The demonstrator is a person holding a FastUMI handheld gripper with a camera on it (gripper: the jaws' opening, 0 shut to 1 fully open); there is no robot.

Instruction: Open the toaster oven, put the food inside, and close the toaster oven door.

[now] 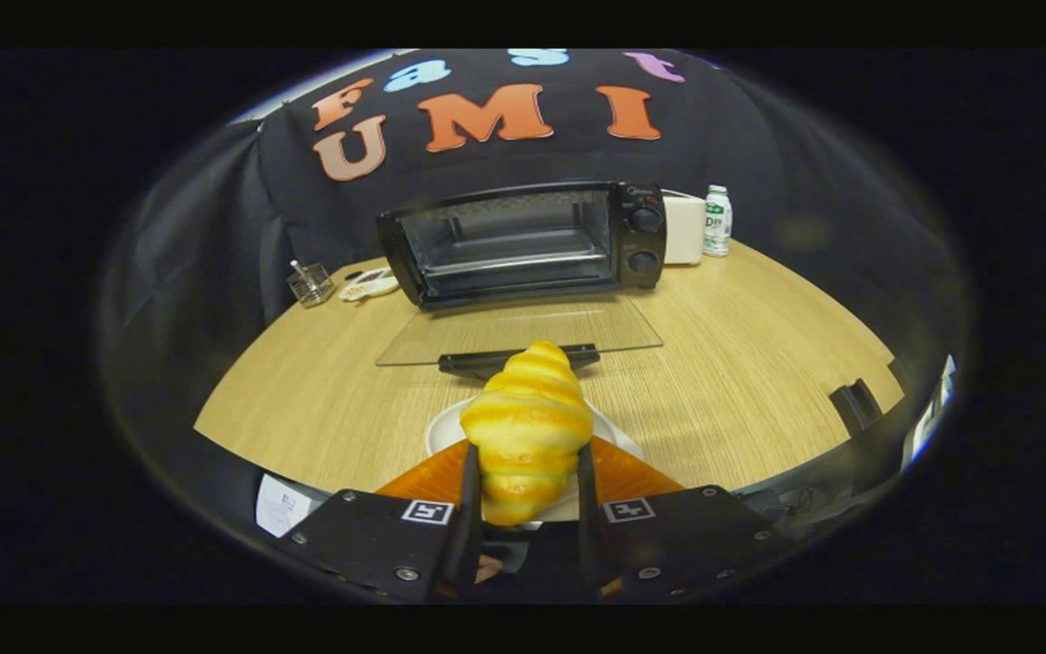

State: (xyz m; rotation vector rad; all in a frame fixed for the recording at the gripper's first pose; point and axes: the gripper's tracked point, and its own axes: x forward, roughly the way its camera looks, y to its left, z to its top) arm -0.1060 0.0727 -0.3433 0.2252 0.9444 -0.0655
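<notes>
Two black fingers of the hand-held gripper (pixel 523 495) pinch a glossy, ridged yellow croissant (pixel 527 427) above a white plate (pixel 443 427) on the wood-grain table (pixel 741 363). Beyond it the black toaster oven (pixel 523 241) stands open, its glass door (pixel 523 331) lying flat. A wire basket (pixel 310 283), white box (pixel 684 229) and small bottle (pixel 716 221) flank it.

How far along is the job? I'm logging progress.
Done: the toaster oven stands open, its glass door folded flat on the table. In hand: the gripper is shut on the croissant, above the white plate. Left: place it inside, close the door.
</notes>
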